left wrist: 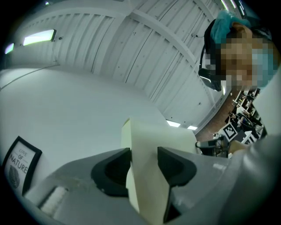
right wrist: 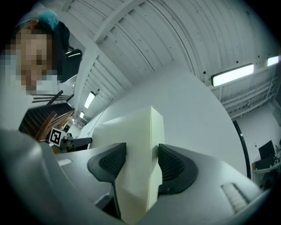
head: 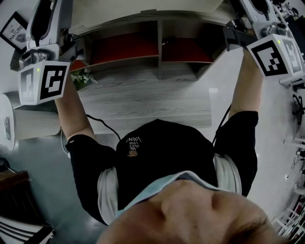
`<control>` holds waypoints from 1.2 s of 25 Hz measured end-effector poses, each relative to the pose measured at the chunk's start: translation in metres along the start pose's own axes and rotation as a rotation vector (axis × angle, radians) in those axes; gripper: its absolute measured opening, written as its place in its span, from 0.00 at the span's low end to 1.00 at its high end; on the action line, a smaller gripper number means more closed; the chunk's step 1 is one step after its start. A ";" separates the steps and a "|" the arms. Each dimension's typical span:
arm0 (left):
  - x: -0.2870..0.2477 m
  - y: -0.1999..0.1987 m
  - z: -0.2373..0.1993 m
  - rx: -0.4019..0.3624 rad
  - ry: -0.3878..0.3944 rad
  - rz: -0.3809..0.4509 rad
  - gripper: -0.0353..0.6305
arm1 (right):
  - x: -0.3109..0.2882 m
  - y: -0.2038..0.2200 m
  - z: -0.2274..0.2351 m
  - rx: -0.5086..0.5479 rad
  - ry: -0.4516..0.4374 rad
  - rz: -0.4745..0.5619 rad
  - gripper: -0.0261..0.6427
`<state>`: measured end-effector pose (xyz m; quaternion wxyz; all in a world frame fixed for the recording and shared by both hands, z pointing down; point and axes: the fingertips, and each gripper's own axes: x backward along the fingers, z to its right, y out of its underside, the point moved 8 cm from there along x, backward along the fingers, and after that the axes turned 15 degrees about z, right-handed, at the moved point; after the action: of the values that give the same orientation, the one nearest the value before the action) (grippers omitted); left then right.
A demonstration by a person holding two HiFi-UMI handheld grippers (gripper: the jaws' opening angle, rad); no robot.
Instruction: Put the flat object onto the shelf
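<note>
The cream panel (left wrist: 149, 140) looks stiff and fairly thick. It spans the gap between the two grippers without any sag that I can see, so I'd judge it rigid and probably light, perhaps foam or thin board. Its faces are smooth and matte with nothing to catch on, so it might slide in a loose pinch. The sharp corners (right wrist: 152, 108) look likely to dent if knocked against the shelf (head: 158, 56). Taking it at the two opposite ends, as here, seems right, since one grip alone would let it swing.

The left gripper (left wrist: 144, 160) has its jaws partly closed, and the dark pads press on both faces of the panel's edge. The right gripper (right wrist: 139, 160) clamps the other end the same way, with ribbed pads tight against the cream sides.

The panel is plain pale cream, unmarked and square-edged. It is up in the air between the grippers and tilted toward the ceiling. In the head view it seems to be the pale strip (head: 143, 14) running from the left gripper (head: 71, 42) to the right gripper (head: 233, 35), above the shelf's red-backed compartments. It isn't resting on anything yet.

A framed print (left wrist: 19, 169) and a small plant (head: 83, 78) sit off to the left.
</note>
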<state>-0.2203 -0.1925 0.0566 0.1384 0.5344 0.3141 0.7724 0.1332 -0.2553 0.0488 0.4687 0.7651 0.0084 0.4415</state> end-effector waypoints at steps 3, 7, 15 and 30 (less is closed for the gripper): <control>-0.005 0.010 -0.008 0.008 0.009 -0.012 0.35 | -0.005 0.008 0.004 0.006 0.019 -0.019 0.37; -0.012 0.022 -0.015 0.012 0.020 -0.028 0.35 | -0.010 0.017 0.011 0.012 0.034 -0.043 0.37; -0.024 0.039 -0.021 0.014 0.046 -0.043 0.35 | -0.014 0.024 0.022 0.026 0.057 -0.073 0.37; -0.032 0.063 -0.023 -0.006 0.061 -0.096 0.35 | -0.014 0.040 0.045 0.036 0.088 -0.125 0.36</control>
<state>-0.2215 -0.2661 0.0678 0.1674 0.4944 0.3411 0.7818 0.1394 -0.3160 0.0604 0.4806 0.7514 0.0847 0.4442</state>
